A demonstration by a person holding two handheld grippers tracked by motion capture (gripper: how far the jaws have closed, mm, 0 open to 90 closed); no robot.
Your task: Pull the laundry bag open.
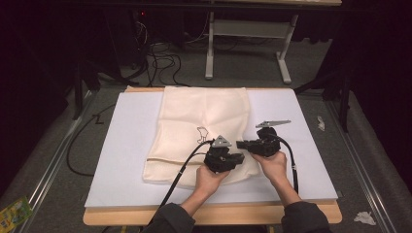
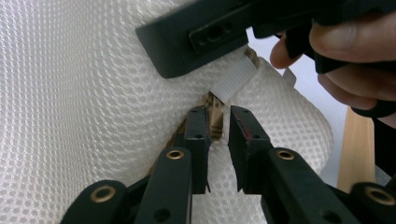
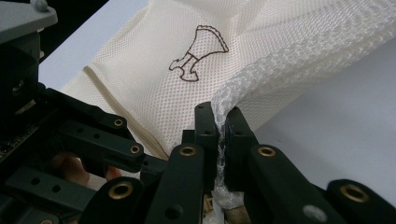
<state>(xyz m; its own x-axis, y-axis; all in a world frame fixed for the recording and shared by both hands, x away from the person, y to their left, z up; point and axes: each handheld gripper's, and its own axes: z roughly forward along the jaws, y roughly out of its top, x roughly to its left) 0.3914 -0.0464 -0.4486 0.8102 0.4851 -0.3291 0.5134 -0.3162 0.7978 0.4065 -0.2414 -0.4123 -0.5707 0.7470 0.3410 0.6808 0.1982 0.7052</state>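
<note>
Right tool [image 3: 220, 130] on mesh bag [image 3: 154, 84]

Lower centre of the high view: left gripper [image 1: 237, 158] and right gripper [image 1: 241, 144] tip to tip, each held in one hand, forearms rising from the bottom edge. Left jaws slightly parted; right jaws pinched together.
</note>
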